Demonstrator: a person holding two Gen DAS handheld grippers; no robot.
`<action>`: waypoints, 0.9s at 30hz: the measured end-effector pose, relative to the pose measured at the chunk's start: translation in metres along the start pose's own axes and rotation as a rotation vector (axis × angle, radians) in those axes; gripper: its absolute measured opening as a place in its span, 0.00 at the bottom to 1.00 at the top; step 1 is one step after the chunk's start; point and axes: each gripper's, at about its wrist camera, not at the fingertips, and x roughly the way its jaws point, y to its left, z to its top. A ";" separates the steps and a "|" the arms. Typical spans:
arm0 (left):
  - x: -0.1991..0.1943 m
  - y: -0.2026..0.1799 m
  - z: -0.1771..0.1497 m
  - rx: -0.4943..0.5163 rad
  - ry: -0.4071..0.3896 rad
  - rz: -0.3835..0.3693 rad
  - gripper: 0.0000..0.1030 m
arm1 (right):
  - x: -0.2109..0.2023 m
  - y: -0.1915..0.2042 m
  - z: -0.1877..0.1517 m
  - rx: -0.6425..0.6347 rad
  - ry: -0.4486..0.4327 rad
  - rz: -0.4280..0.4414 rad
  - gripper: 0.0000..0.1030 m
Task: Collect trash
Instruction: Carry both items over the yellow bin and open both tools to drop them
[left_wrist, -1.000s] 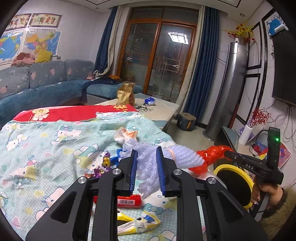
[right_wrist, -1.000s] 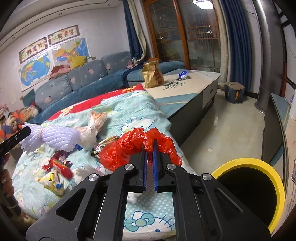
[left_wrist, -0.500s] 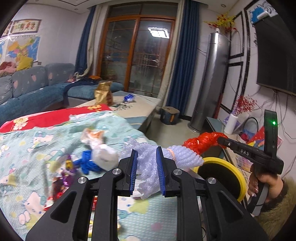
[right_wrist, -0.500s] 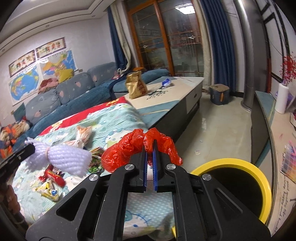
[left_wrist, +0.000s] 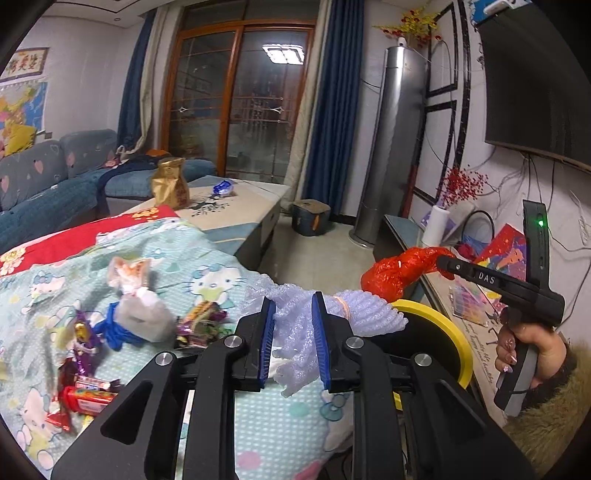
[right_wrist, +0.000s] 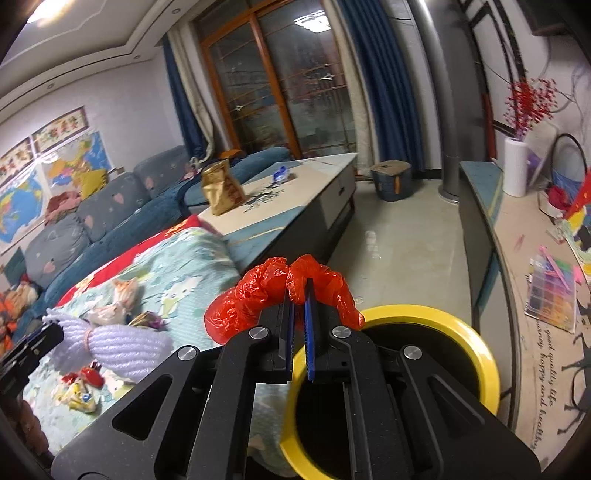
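Note:
My left gripper (left_wrist: 293, 301) is shut on a lilac foam net sleeve (left_wrist: 365, 314) that sticks out to the right, near the bin's yellow rim (left_wrist: 443, 321). My right gripper (right_wrist: 298, 286) is shut on a crumpled red plastic bag (right_wrist: 255, 295), held just above the left edge of the yellow-rimmed black bin (right_wrist: 443, 317). In the left wrist view the right gripper (left_wrist: 441, 260) and red bag (left_wrist: 399, 269) hang over the bin. In the right wrist view the foam sleeve (right_wrist: 118, 341) hovers over the bed at the left.
Several wrappers (left_wrist: 85, 398), a white tied bag (left_wrist: 142, 317) and a blue scrap (left_wrist: 114, 330) lie on the cartoon-print blanket (left_wrist: 207, 258). A low table (right_wrist: 295, 192) with a gold bag (right_wrist: 221, 188) stands behind. A long counter (right_wrist: 539, 332) runs right of the bin.
Both grippers have swung right, away from the bed toward the bin, each still holding its piece. The red bag now sits over the bin's rim, and the foam sleeve has come close to it.

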 end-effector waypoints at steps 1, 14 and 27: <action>0.002 -0.003 -0.001 0.005 0.003 -0.005 0.19 | -0.001 -0.005 0.000 0.006 -0.004 -0.010 0.02; 0.032 -0.053 -0.007 0.087 0.044 -0.081 0.19 | -0.013 -0.066 -0.007 0.078 0.005 -0.142 0.02; 0.061 -0.099 -0.024 0.172 0.106 -0.134 0.19 | -0.012 -0.094 -0.019 0.069 0.061 -0.198 0.02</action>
